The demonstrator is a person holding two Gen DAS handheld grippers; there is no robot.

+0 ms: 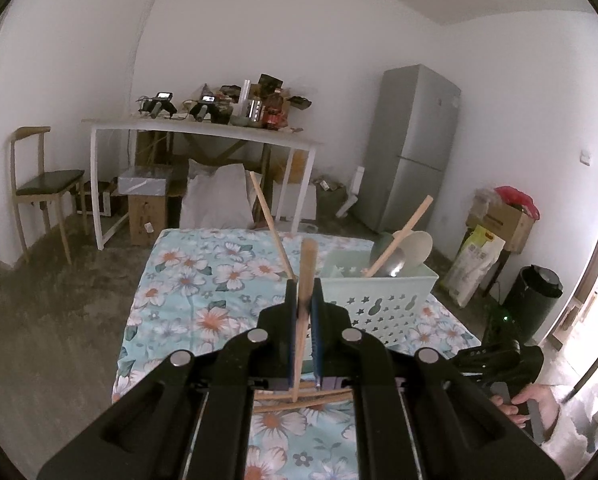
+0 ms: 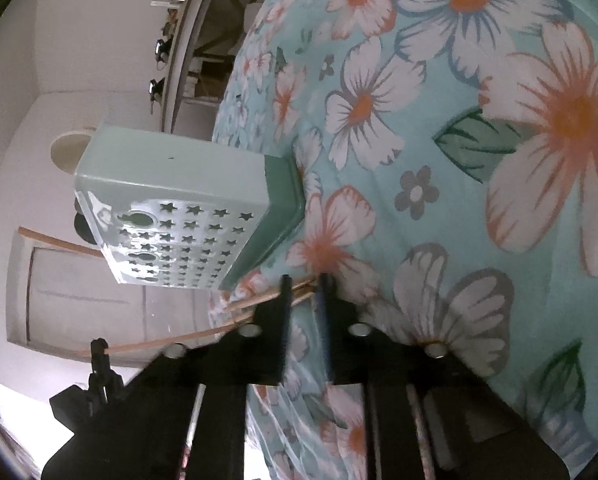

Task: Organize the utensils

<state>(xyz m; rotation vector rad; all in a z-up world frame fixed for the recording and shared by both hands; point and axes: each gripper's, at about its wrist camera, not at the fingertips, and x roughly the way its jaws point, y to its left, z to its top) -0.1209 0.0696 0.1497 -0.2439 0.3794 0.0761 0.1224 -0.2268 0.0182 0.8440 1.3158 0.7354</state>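
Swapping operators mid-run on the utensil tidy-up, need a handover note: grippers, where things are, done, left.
Left gripper: shut on one upright chopstick, just short of the basket.
Right gripper: jaws narrow, tips at the loose chopsticks on the floral cloth; a firm pinch cannot be confirmed.
Done: basket already holds spoons and a wooden stick.
Left: drop the held chopstick in, then collect the loose ones.

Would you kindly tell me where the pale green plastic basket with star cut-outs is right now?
In the left wrist view, the pale green plastic basket stands on the floral tablecloth, right of the left gripper, holding upright utensils.
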